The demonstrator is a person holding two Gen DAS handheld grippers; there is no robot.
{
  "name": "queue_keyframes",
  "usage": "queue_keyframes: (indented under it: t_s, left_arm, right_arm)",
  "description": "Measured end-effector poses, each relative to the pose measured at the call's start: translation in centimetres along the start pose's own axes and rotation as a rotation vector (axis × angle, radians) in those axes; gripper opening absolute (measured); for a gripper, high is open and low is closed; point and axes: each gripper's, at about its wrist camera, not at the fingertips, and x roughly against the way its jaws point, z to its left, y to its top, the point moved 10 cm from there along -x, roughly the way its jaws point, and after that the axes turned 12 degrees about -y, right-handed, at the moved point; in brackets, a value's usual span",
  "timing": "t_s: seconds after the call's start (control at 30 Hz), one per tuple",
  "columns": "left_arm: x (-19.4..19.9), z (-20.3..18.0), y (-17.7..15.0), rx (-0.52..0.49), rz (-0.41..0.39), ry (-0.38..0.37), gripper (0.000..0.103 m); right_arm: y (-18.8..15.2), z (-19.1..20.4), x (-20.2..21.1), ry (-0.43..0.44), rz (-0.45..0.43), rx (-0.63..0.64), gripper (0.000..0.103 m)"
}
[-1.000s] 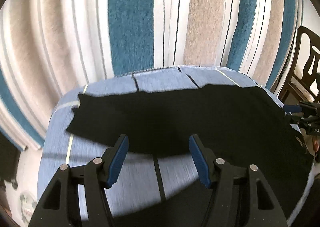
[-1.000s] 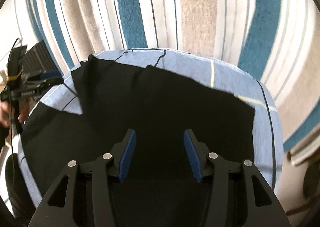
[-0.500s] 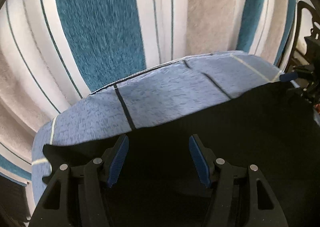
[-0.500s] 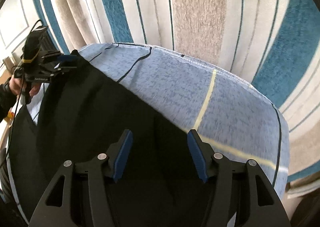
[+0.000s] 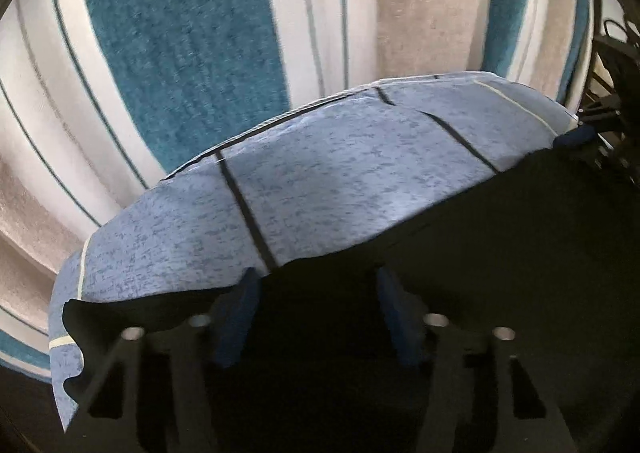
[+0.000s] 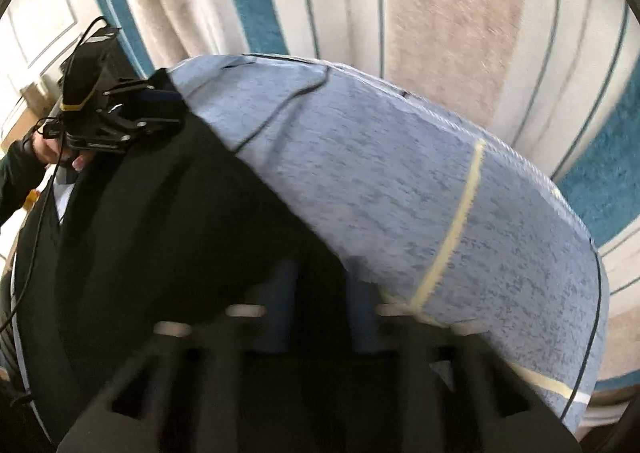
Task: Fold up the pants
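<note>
The black pants (image 5: 500, 253) lie on the blue surface (image 5: 320, 181). The left gripper (image 5: 316, 313) has just been closing, its jaws still apart over the pants' edge. The right gripper (image 6: 320, 305) has just been closing too and pinches the pants' edge.

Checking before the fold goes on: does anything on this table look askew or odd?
Only the black pants: their far edge runs slanted across the blue tablecloth, and the left corner curls up.
</note>
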Motion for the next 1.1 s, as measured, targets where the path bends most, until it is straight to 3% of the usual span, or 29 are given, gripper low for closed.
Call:
queue_keyframes:
  t_s: [0.1,0.3,0.47,0.63,0.83,1.1]
  left_arm:
    - [0.1,-1.0,-0.2,-0.041,0.003,0.036,0.009]
    - [3.1,-1.2,0.4,0.015,-0.065,0.092,0.006]
    - [10.5,-2.9,-0.5,0.063,-0.194,0.095,0.006]
    - [17.4,-6.3,-4.1,0.106,-0.3,0.08,0.006]
    - [21.4,-10.6,-11.6,0.188,-0.334,0.045,0.006]
    - [18.3,-14.6,-21.6,0.322,-0.215,-0.02,0.008]
  right_arm:
    - [0.1,0.4,0.7,-0.041,-0.006,0.022,0.008]
    - [1.0,0.9,6.7,-0.075,-0.115,-0.012,0.008]
    - [-0.4,3.8,13.8,-0.06,-0.215,-0.024,0.008]
    - [-3.3,9.0,17.9,-0.028,-0.266,-0.026,0.008]
    - [-10.9,14.5,19.1,0.025,-0.222,-0.109,0.008]
    - [-20.1,17.2,15.4,0.046,-0.051,-0.291,0.008]
